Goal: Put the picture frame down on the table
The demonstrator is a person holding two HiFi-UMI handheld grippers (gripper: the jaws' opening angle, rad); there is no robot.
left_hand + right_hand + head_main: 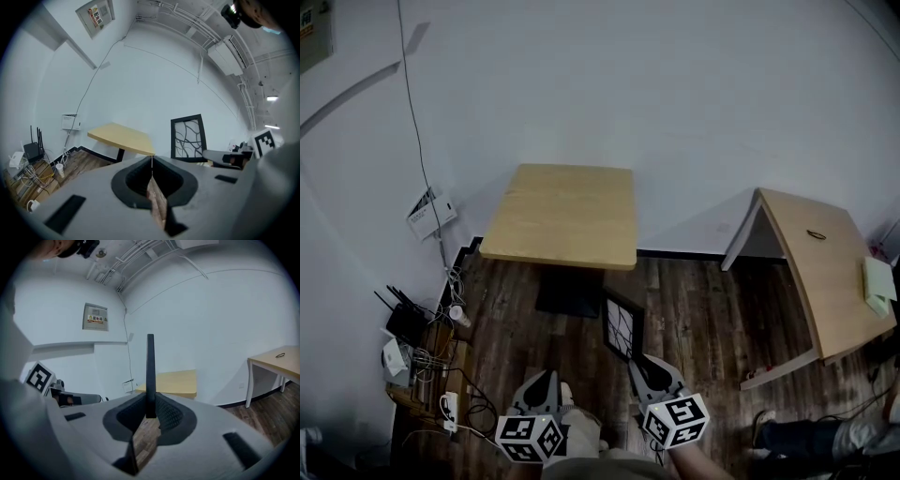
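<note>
My right gripper has fingers clamped on the picture frame rim, good spot. Left gripper fingers are closed, empty. Probably light, stiff, breakable.

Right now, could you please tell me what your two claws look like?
The left claw and right claw match: light grey shells tapering forward, black pads inside the tips, and a white cube with black square markers on each.
</note>
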